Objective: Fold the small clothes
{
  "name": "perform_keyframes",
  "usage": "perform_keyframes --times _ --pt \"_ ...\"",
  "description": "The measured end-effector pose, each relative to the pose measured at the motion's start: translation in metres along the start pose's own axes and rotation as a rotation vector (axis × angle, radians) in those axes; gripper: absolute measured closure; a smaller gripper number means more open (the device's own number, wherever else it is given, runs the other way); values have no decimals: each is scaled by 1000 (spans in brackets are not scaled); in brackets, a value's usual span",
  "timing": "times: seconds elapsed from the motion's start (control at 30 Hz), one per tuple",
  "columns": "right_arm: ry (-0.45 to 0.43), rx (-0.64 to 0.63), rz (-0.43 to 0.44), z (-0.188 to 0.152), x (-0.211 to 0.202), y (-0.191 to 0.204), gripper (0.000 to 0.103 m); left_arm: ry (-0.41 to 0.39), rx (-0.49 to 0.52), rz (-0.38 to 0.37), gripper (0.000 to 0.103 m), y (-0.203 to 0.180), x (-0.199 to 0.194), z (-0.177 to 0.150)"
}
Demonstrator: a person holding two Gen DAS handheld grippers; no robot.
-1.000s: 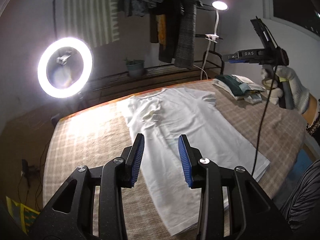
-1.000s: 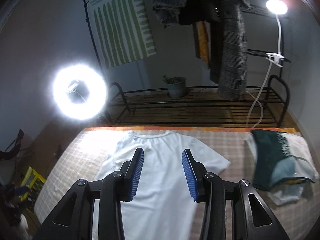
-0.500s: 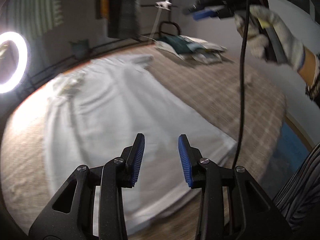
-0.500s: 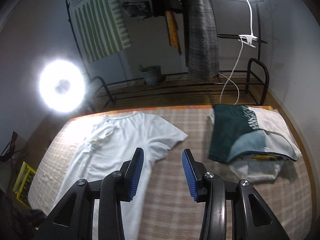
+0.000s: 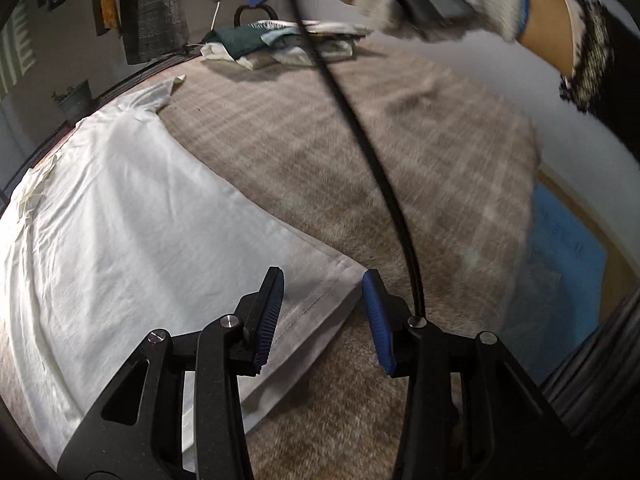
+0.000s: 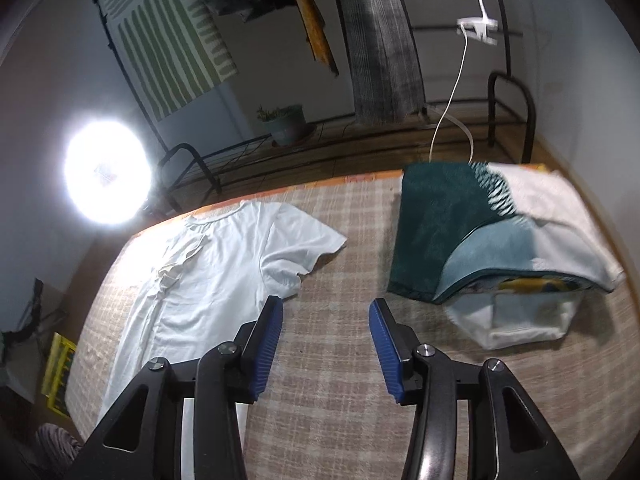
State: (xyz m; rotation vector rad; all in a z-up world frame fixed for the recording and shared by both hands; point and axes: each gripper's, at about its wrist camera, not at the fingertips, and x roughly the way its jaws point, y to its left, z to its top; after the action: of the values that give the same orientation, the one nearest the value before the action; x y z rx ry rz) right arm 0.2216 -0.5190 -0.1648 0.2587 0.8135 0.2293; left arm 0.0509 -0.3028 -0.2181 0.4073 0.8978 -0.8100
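A white T-shirt is seen laid flat, front up, on the plaid-covered table, neckline toward the 12 o'clock edge, one short sleeve spread toward 3 o'clock; light creasing is noted near the chest and collar. The left gripper is positioned low over the hem corner, fingers parted, the stitched hem edge lying between them; contact cannot be determined. The right gripper is held above bare table just beside the shirt's sleeve side, fingers apart, nothing held. A pile of folded clothes, dark green on top, is recorded at 2 o'clock, well apart from the shirt.
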Motion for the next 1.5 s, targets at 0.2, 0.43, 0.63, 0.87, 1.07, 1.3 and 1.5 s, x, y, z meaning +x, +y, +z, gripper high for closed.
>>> perform_keyframes --times 0.2,0.43,0.63,0.87,1.07,1.3,1.5 --pt "48 63 61 4 47 0 51 4 -10 24 60 -1 10 3" --pt "106 109 88 11 108 13 51 -38 -135 -13 100 20 4 6" --pt "138 215 69 16 156 3 51 -132 -296 -38 100 52 -26 6" --pt "107 262 58 26 185 6 62 -149 -365 -49 100 64 -34 -7" --pt "132 136 7 35 193 37 102 -162 -419 -69 100 72 -39 -15" --pt "113 48 -100 57 180 71 102 -221 -496 -88 100 85 -56 -29" --pt "98 -129 -188 69 174 134 102 -264 -586 -86 100 101 -76 -48"
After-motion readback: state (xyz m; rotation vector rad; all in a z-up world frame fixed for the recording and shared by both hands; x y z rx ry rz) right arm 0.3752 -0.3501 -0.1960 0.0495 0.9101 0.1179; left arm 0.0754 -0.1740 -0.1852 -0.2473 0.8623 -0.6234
